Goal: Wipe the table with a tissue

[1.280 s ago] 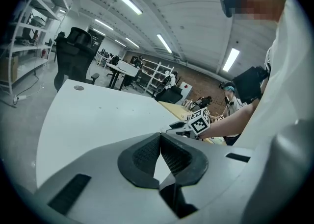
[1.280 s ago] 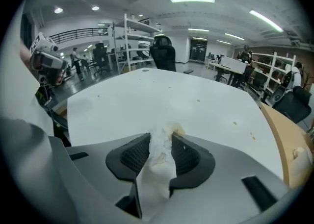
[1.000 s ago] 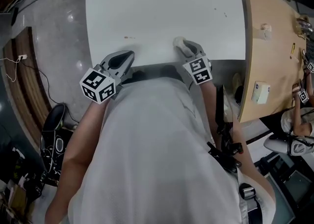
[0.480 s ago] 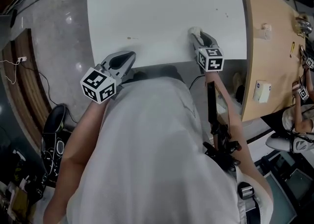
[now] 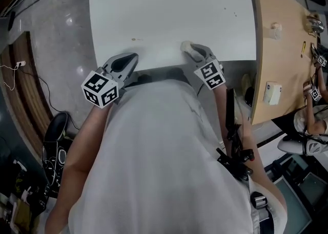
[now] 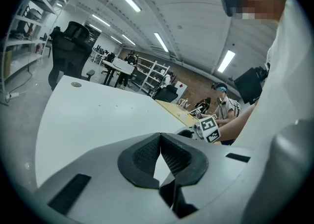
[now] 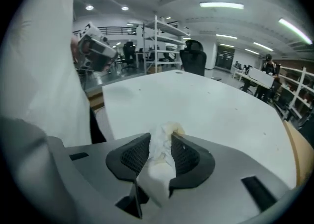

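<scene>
- Big open workshop: strip lights [image 7: 222, 6] overhead, shelving [image 7: 164, 41] and a black office chair [image 7: 193, 56] at the back, grey floor [image 5: 56, 48], and a white counter [image 5: 169, 13] front and centre.
- Closest in, the person's white shirt [image 5: 164, 166] fills the lower head view, right up against the counter's near edge.
- The left tool [image 5: 125, 63] hangs at the near-left corner of the counter, jaw tips together, nothing between them.
- The right tool [image 5: 193, 49] sits over the near edge, right of centre, tipped downward, jaws clamped on the tissue [image 5: 185, 46].
- That tissue is a crumpled white wad with a yellowish stain. It pokes out ahead of the pads and looks to rest on the counter top.
- Just beyond the left tool there's a small brown speck [image 5: 134, 39] on the white surface, with more tiny specks farther up.
- Off to the right, a wooden counter [image 5: 279, 59] stands beside the white one, carrying a small white box [image 5: 271, 93].
</scene>
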The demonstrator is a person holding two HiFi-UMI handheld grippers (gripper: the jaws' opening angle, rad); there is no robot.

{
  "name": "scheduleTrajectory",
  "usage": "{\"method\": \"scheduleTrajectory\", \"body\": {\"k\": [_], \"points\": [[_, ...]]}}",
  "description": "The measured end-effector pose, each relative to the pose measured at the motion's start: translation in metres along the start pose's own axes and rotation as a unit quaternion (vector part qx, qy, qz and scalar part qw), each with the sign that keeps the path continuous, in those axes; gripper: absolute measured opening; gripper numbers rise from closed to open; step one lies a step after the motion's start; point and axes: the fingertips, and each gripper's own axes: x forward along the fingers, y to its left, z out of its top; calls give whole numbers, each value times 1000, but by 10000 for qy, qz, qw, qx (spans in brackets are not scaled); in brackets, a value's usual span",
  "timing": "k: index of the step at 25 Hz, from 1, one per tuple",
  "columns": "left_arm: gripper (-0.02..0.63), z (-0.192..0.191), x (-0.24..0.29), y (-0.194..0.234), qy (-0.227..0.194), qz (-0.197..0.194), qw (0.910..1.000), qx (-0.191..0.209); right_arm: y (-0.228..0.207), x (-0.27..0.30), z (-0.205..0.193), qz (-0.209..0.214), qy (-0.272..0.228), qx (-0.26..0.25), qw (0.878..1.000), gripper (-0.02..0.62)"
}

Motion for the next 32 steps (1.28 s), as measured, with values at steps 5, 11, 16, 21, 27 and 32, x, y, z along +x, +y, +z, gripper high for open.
{"method": "scheduleTrajectory", "body": {"k": [5,11,16,21,27,32], "points": [[6,9,12,-2,-45,-146,9999,63,56,-11,-10,887,-20,237,9958,132],[6,15,12,-1,-68,-188,9997,121,-51,-29,-20,-818,-569,2136,9718,132],[6,12,3,3,-12,-91,9999,132,-107,-16,-20,-1413,-479,2463,9576,133],[6,12,-6,10,-73,43,9999,98,-87,-1,-9,-1369,-366,2112,9671,132],[6,11,-2,12,-66,-21,10000,63,35,13,10,238,-170,1193,9924,132],[6,18,8,3,-93,-170,9997,148,60,8,12,1014,-105,1562,9824,132]]}}
